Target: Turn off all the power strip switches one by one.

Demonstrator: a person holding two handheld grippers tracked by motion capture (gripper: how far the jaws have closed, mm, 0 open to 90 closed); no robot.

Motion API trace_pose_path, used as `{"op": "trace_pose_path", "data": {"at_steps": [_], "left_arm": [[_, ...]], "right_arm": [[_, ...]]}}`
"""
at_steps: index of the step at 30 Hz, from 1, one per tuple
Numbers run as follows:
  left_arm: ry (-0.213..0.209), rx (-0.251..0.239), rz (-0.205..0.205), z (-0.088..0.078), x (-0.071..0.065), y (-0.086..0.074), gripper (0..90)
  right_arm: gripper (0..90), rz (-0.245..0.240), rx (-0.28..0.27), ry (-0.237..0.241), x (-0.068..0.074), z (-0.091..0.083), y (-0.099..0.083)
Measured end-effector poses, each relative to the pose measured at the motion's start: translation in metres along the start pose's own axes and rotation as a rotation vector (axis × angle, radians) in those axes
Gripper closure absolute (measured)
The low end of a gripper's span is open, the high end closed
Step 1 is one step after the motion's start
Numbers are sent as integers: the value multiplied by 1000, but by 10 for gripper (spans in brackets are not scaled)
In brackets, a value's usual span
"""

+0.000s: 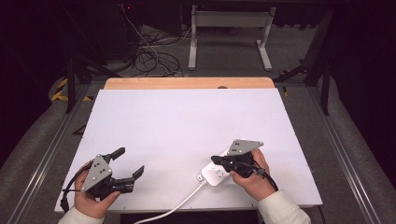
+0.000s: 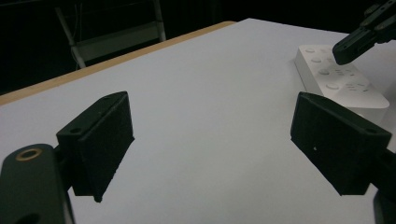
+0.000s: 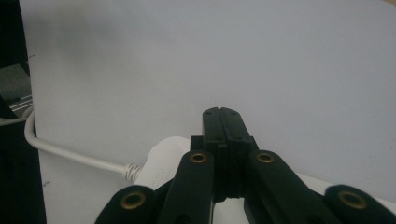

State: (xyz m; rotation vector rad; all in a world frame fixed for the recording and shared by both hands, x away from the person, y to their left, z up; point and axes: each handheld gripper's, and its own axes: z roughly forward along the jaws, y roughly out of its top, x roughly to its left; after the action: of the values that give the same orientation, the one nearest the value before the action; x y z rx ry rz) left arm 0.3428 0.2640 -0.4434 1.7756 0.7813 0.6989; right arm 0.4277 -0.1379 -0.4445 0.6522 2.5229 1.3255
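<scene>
A white power strip (image 1: pixel 215 173) lay on the white table (image 1: pixel 187 126), near the table's front edge and to the right of its middle. Its white cable (image 1: pixel 173 207) left the strip's near-left end and ran off over the front edge of the table. In the left gripper view the strip (image 2: pixel 338 79) showed round buttons and sockets on its top face.

The right gripper (image 1: pixel 219 161), held in the person's right hand (image 1: pixel 254 179), was over the strip, its tip above the strip's far-left part. Its jaws were pressed flat together with nothing between them, as the right gripper view made plain (image 3: pixel 222 122). From the left gripper view its black tip (image 2: pixel 357 44) hung just above the strip's top; whether it touched the strip could not be told. The grey plate (image 1: pixel 243 146) sat on top of this gripper.

The left gripper (image 1: pixel 128 163), in the left hand (image 1: pixel 91 198), was well to the left of the strip, near the table's front-left corner. Its jaws stood wide apart and held nothing; bare table showed between them in its own view (image 2: pixel 210 144).

Behind the table's far wooden edge (image 1: pixel 189 83), a white frame (image 1: pixel 229 35) and a tangle of cables (image 1: pixel 152 53) stood on the grey floor
</scene>
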Motion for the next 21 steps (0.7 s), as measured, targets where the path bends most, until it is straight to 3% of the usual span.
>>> {"op": "trace_pose_path", "data": {"at_steps": [6,10,21], "left_arm": [[0,-3,-10,0,0,0,136],[-1,1,-3,0,1,0,136],[-3,0,-12,1,0,-1,136]], "right_arm": [[900,18,8,-45,-7,-5,0],[900,42,52,-104,-17,-8,-6],[900,56,83,-111,-24,-2,-13]]}}
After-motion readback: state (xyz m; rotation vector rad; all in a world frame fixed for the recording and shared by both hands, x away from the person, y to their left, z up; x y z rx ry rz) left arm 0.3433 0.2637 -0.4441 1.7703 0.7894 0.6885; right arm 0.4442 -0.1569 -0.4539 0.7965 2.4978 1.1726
